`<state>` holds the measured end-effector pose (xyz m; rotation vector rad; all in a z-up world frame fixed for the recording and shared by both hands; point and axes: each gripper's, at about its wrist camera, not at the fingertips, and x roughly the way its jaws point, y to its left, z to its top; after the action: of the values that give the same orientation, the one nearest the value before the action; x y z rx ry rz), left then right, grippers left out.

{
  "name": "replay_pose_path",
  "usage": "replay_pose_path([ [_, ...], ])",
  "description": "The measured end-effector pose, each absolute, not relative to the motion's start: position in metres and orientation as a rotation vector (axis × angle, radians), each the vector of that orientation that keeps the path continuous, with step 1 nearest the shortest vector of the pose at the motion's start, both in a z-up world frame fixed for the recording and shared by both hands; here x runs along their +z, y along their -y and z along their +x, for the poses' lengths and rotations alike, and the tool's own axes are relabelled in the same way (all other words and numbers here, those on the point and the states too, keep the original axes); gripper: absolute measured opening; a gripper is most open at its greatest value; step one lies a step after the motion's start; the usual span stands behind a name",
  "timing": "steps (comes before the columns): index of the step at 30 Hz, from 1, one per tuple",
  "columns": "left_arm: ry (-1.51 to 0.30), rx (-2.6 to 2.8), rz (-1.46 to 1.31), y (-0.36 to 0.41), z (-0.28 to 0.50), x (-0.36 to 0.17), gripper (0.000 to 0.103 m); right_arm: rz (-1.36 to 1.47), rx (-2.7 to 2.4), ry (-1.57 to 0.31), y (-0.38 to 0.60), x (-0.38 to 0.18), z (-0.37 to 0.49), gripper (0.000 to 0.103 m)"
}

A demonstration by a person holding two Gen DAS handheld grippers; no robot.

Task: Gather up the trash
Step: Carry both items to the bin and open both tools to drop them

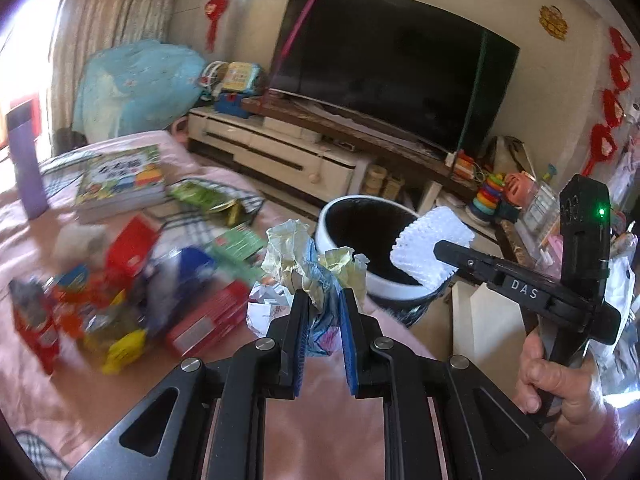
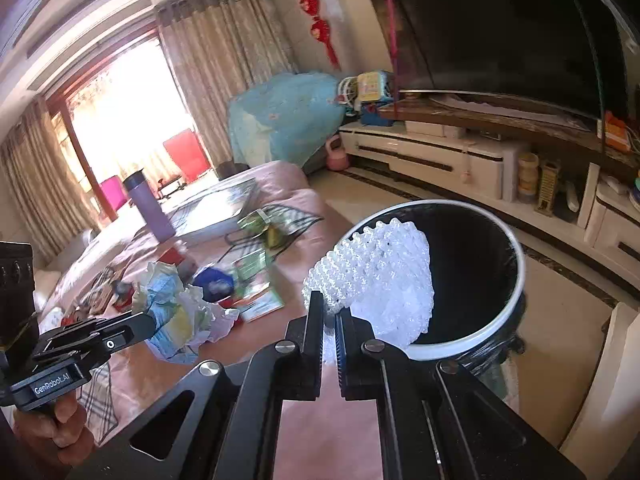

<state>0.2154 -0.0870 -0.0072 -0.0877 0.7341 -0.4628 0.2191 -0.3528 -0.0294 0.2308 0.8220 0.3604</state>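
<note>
My left gripper (image 1: 323,298) is shut on a crumpled wad of paper (image 1: 308,258), yellowish, white and blue, held above the pink table near its right edge; the wad also shows in the right wrist view (image 2: 176,312). My right gripper (image 2: 330,304) is shut on a white foam net sleeve (image 2: 380,280) and holds it over the near rim of the round white bin with a black inside (image 2: 516,292). In the left wrist view the bin (image 1: 340,208) stands just past the table edge, with the foam net (image 1: 432,246) over its right rim.
Snack packets, red boxes (image 1: 208,316) and wrappers lie on the pink table (image 1: 340,420) at left. A book stack (image 1: 120,180) and a purple bottle (image 1: 26,164) stand farther back. A TV cabinet (image 1: 280,152), a TV and toys lie beyond the bin.
</note>
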Motion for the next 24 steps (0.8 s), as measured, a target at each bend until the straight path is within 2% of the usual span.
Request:
replay_pose_path([
  [19,-0.762,-0.538,-0.045,0.185,0.325,-0.02,0.015,0.253,0.367,-0.959,0.404,-0.064,0.283,0.006],
  [21,-0.783,-0.551,-0.035,0.196,0.337,-0.025,0.018,0.238,0.371,-0.98,0.405,-0.067,0.29,0.01],
  [24,-0.813,-0.54,-0.042,0.202,0.348,-0.032,0.031,0.229,0.374,-1.005,0.409,-0.07,0.295,0.012],
])
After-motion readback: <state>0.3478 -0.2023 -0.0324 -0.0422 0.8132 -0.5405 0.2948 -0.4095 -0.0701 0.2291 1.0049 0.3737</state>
